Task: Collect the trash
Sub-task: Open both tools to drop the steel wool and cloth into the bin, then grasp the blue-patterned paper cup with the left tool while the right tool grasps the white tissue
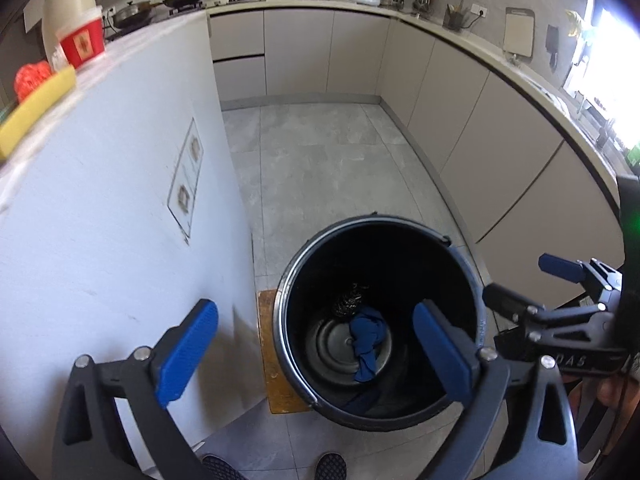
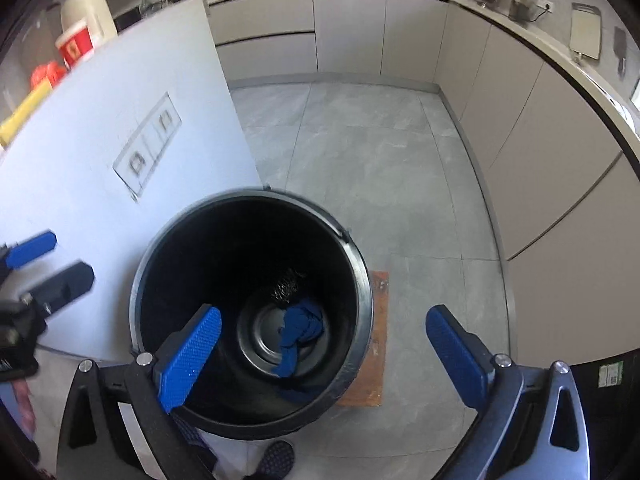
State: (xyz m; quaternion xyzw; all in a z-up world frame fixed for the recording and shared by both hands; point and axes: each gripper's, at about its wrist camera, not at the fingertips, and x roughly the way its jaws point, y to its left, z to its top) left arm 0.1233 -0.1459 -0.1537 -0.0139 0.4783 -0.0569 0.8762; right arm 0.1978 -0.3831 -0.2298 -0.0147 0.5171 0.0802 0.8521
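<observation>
open floor [image 1: 320,168] (beyond bucket rim [image 1: 400,220])

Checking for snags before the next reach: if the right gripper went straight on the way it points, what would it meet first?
Probably the black bin: the right gripper, jaws open and empty, points down into its mouth, toward the blue cloth at the bottom. Depth is unclear, so the near rim may come first.

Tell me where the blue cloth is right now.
The blue cloth lies crumpled at the bottom of the black bucket on the kitchen floor, just in front of a dark metal scrubber, below both open grippers.
</observation>
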